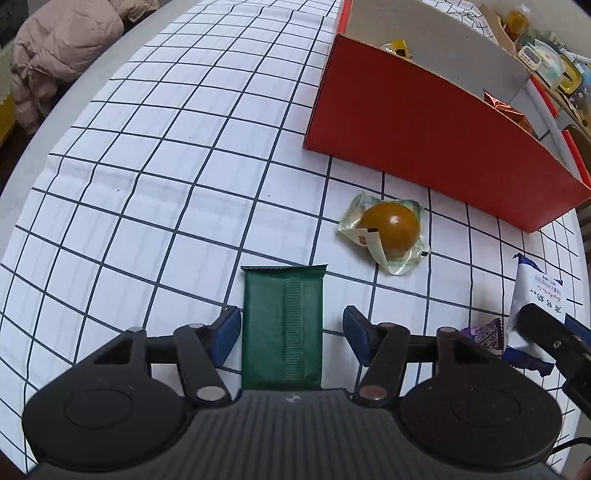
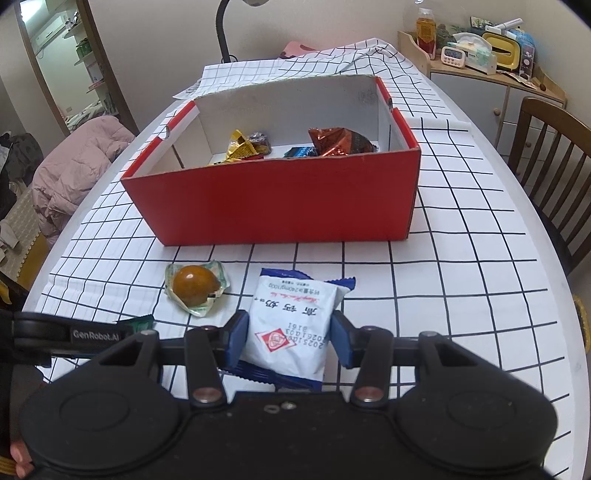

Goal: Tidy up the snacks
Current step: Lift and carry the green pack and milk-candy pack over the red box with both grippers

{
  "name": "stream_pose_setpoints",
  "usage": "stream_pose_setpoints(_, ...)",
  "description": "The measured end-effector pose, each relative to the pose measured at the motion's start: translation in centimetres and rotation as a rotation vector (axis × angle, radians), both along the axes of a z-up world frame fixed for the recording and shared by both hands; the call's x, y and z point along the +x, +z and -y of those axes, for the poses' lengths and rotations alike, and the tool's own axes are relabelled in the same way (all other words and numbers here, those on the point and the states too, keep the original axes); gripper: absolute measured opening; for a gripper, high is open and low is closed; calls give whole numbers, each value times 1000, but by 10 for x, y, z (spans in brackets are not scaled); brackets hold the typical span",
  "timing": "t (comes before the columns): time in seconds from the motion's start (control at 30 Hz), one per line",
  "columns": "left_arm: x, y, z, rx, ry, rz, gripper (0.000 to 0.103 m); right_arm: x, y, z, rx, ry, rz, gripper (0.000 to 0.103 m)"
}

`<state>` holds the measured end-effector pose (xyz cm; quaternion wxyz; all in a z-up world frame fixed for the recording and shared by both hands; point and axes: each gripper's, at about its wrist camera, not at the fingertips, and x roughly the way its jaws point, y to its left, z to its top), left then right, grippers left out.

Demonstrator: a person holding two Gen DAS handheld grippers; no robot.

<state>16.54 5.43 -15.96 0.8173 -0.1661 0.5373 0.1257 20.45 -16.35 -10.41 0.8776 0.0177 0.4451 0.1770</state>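
A dark green snack packet (image 1: 282, 295) lies flat on the checked tablecloth between the jaws of my left gripper (image 1: 291, 328). The jaws are open, with a gap at the right pad. My right gripper (image 2: 290, 332) is shut on a white and blue snack packet (image 2: 295, 321), with both pads against its sides. That packet (image 1: 528, 291) also shows in the left wrist view. A brown egg-shaped snack in a clear wrapper (image 1: 388, 230) (image 2: 194, 290) lies between the grippers and the red box (image 2: 277, 206) (image 1: 424, 147). The box holds several wrapped snacks.
A small purple wrapper (image 1: 485, 334) lies beside the white packet. A pink jacket (image 2: 77, 166) sits off the table's left edge and a wooden chair (image 2: 546, 155) at the right. A cabinet (image 2: 476, 99) with clutter stands behind, and a lamp neck (image 2: 221, 33) at the back.
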Motion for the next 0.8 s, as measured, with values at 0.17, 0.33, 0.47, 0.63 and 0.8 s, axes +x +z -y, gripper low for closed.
stream_pose_setpoints(0.17, -2, 1, -1, 25, 8, 16, 43, 1, -1, 0, 1, -4, -1, 47)
stream_pose_setpoints(0.33, -4, 3, -2, 10, 8, 33, 43, 0, -1, -1, 1, 0, 0, 47)
stream_pose_setpoints(0.47, -5, 6, -7, -16, 34, 43, 43, -1, 0, -2, -1, 3, 4, 47)
stream_pose_setpoints(0.63, -8, 17, -9, -24, 49, 61, 43, -2, 1, -2, -2, -1, 7, 47)
stream_pose_setpoints(0.8, -13, 35, -9, -11, 40, 99, 43, -3, 7, -3, 1, 5, 21, 47)
